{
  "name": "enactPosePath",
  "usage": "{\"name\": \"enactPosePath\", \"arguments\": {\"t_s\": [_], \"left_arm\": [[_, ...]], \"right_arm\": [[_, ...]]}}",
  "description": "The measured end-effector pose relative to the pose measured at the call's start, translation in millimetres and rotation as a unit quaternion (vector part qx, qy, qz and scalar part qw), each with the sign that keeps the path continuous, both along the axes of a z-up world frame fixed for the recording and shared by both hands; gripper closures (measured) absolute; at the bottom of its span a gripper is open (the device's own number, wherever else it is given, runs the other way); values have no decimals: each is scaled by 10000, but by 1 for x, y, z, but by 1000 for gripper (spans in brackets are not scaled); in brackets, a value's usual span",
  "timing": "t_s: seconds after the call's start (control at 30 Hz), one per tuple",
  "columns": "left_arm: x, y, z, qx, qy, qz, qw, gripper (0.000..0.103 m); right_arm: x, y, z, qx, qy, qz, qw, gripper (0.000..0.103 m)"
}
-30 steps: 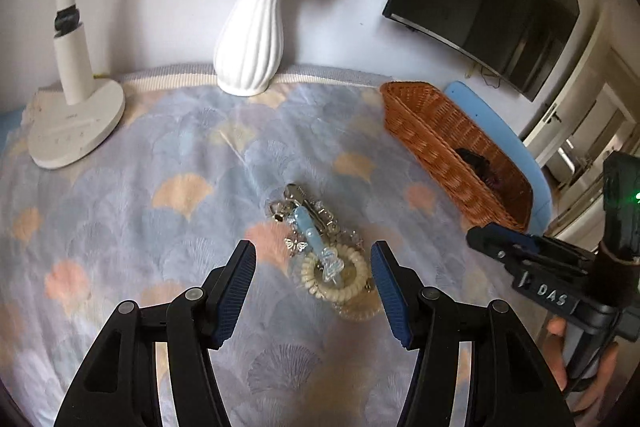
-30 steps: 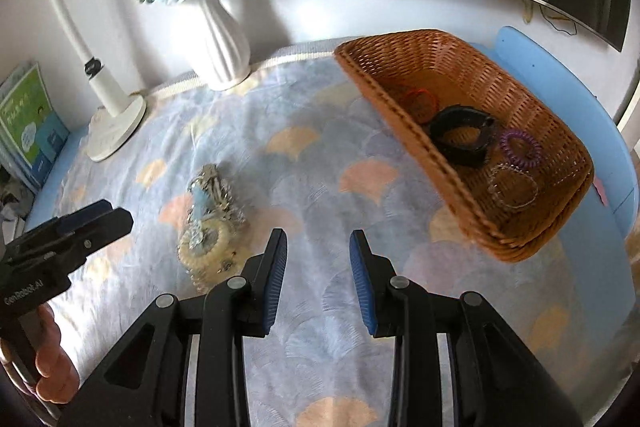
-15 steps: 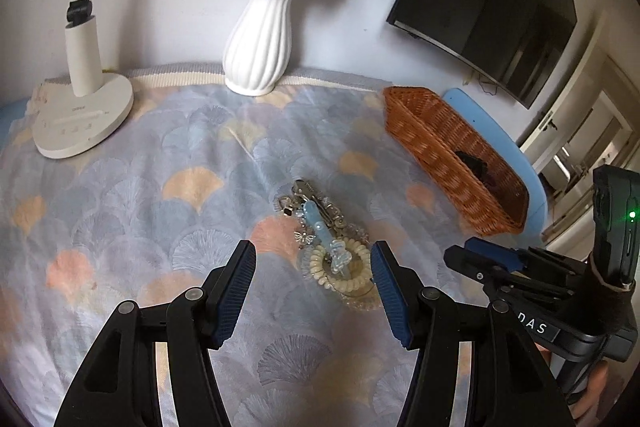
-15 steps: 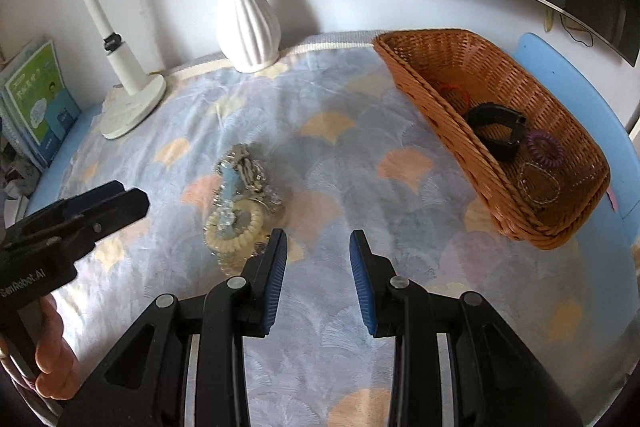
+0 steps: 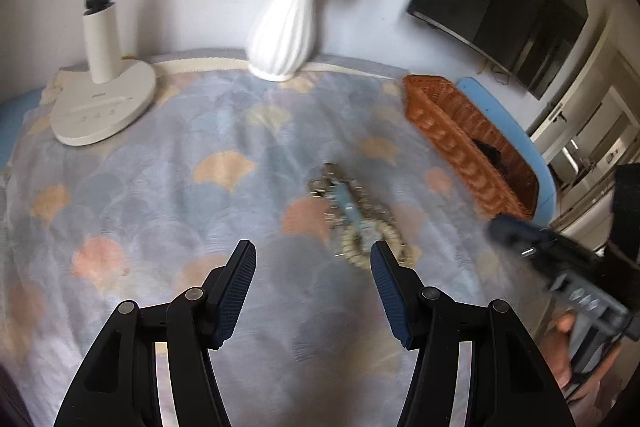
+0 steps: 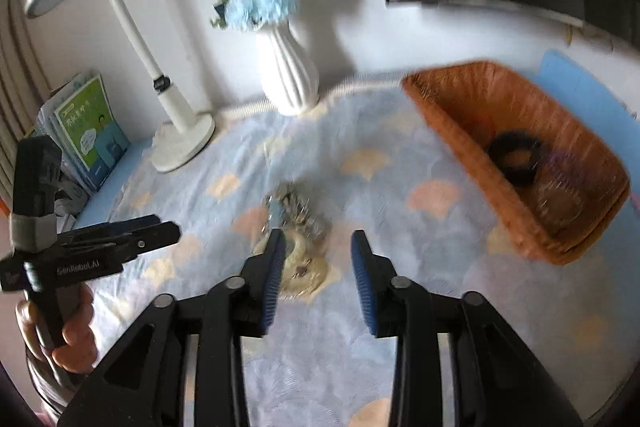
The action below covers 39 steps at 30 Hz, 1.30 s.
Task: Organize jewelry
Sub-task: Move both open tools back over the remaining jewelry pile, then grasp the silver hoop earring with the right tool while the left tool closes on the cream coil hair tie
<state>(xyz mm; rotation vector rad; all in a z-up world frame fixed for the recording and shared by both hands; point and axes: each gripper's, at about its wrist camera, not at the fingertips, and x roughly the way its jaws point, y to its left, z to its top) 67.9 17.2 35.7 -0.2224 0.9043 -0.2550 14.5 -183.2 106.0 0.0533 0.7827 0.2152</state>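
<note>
Leftmost, a white lamp (image 5: 105, 107) stands on the desk (image 5: 168, 195), which wears a cloth with a pastel fan pattern, and further along the back edge sits a white ribbed vase (image 5: 282, 31) of blue flowers. Nearer the front, the left gripper (image 5: 313, 285) hangs above the cloth with its fingers (image 5: 236, 291) spread wide and nothing between them. Just ahead of its right finger lies the jewelry pile (image 5: 358, 223), a blurred tangle of silvery chain, a pale blue piece and a cream coil ring, resting on the cloth near the middle of the desk. Seen from the right wrist, the right gripper (image 6: 318, 279) is parted moderately and empty, its left finger overlapping the pile. Farther right, the wicker basket (image 6: 448, 115) sits at the desk's edge, with a black band (image 6: 514, 157) and some blurred pieces inside.
</note>
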Motion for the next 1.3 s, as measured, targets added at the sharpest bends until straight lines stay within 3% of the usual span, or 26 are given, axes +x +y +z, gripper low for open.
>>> {"name": "enactPosePath", "arguments": {"t_s": [0.03, 0.1, 0.3, 0.37, 0.43, 0.53, 0.7, 0.8, 1.0, 1.17, 1.2, 1.23, 1.3], "left_arm": [[1, 5, 0, 17, 24, 17, 10000, 41], [4, 14, -1, 45, 108, 35, 9999, 41], [20, 15, -12, -36, 421, -277, 9987, 41], [29, 10, -22, -49, 572, -334, 9978, 42], [37, 5, -33, -181, 755, -470, 9959, 42], [45, -4, -43, -364, 856, -639, 9936, 51], [56, -17, -54, -247, 992, -702, 9923, 57], [62, -19, -56, -282, 947, -691, 9927, 58], [66, -18, -56, -510, 835, -709, 9927, 58], [66, -21, -57, -574, 789, -740, 9925, 58], [66, -21, -57, -588, 788, -742, 9924, 58], [65, -21, -57, -600, 784, -747, 9923, 58], [64, -21, -58, -596, 774, -763, 9923, 58]], "right_arm": [[-1, -1, 2, -41, -41, -20, 10000, 40], [-4, -4, 3, -55, -139, -16, 9999, 25], [11, -4, -12, -418, 158, 154, 9989, 25], [16, -4, -20, -450, 345, 254, 9981, 30], [22, -2, -31, -516, 543, 391, 9964, 45], [27, 3, -46, -582, 740, 616, 9936, 50], [29, 16, -66, -675, 959, 995, 9881, 52], [31, 21, -74, -759, 1062, 1084, 9855, 67], [36, 29, -80, -707, 1105, 1116, 9851, 68], [39, 50, -87, -1278, 992, 1090, 9808, 68], [35, 53, -86, -1422, 943, 1143, 9787, 71], [29, 56, -86, -1539, 948, 1285, 9751, 81], [12, 59, -85, -1955, 903, 1462, 9655, 86]]}}
